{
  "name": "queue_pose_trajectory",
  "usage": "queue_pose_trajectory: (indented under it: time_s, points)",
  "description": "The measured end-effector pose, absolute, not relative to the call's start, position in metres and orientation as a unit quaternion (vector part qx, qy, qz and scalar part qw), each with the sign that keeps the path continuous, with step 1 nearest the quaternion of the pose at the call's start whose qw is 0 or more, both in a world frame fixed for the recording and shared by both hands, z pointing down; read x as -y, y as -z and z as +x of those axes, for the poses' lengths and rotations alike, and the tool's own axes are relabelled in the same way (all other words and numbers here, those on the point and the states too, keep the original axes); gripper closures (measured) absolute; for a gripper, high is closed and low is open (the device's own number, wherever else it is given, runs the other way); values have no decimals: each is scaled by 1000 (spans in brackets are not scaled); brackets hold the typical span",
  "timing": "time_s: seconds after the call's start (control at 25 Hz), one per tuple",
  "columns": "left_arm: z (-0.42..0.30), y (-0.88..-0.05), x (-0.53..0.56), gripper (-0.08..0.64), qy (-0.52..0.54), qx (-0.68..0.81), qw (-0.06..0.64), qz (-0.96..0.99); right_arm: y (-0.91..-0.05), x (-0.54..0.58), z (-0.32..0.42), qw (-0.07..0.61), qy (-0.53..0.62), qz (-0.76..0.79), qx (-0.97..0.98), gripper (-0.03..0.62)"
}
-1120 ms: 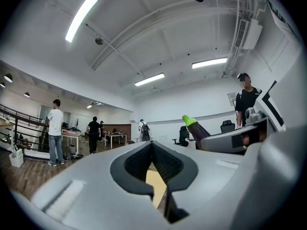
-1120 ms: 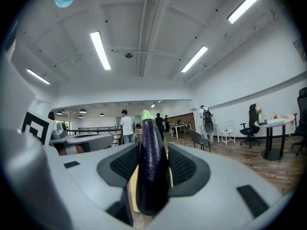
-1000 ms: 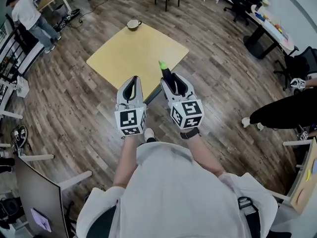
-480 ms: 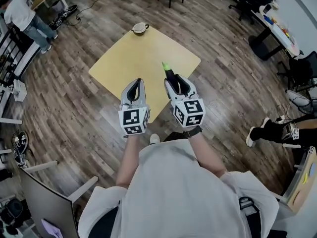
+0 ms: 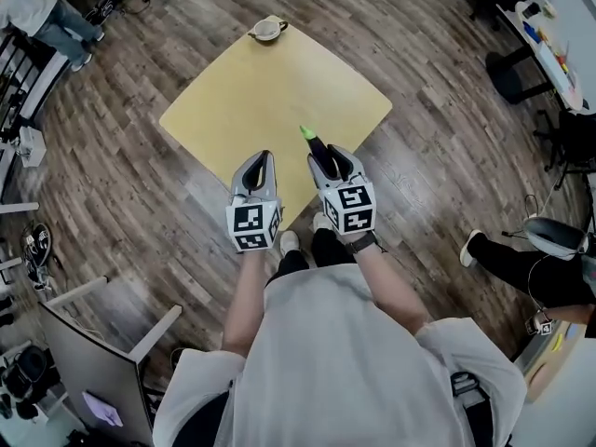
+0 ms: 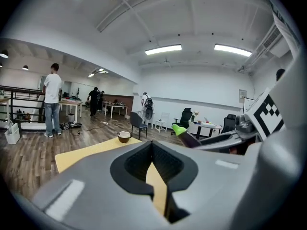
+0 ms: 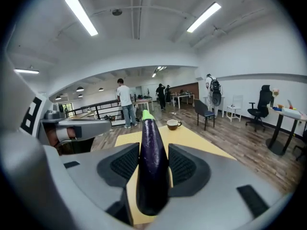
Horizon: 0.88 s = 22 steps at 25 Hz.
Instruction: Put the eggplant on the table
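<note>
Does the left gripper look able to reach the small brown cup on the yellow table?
Likely yes: only bare table separates the left gripper from the cup at the far corner.

Inspection found no legible text, brand, number or sign in any view. The marker cube on the left gripper and the matching cube on the right gripper carried only black-and-white square patterns, not characters. A wall notice, beyond the table and to its right, was too small to read.

One eggplant, one cup, one table.
</note>
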<state>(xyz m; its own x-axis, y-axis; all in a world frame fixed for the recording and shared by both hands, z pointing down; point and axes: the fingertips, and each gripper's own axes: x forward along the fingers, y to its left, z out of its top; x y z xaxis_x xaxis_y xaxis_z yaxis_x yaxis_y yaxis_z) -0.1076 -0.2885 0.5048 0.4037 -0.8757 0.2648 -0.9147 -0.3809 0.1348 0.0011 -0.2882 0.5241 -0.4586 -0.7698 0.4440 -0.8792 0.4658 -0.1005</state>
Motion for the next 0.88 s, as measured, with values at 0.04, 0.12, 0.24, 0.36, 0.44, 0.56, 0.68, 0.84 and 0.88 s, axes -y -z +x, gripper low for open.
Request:
queue_pose_trajectory:
  time_s: [0.04,0.12,0.24,0.36,0.44,0.56,0.68,0.84,0.88]
  points:
    - [-109,-511,293,549,-76,543,135,826,-535,292,-2,181,-162,485,840,402]
    - [-109,-523,299,549,-80,545,143,822,-558,298,-5,204,-167,474,840,402]
    - [-111,-540,304,550,-84,552,159,814,-590,302,-8,229,-182,457,840,402]
    - [-113,-554,311,551,-94,559,167,807,-616,311,-10,249,-199,446,837,402]
    - [-111,-564,313,551,-106,557,171,806,-631,315,-10,264,-209,439,833,402]
    - [-109,-580,314,551,-108,553,185,805,-654,322,-10,284,-224,431,827,402]
    - [-108,-596,317,551,-96,553,206,801,-678,329,-9,294,-241,427,820,402]
    - [-110,-611,324,551,-98,557,214,796,-706,337,-6,310,-257,428,809,402]
    - [-110,-614,327,551,-98,559,214,795,-712,339,-5,313,-262,429,806,402]
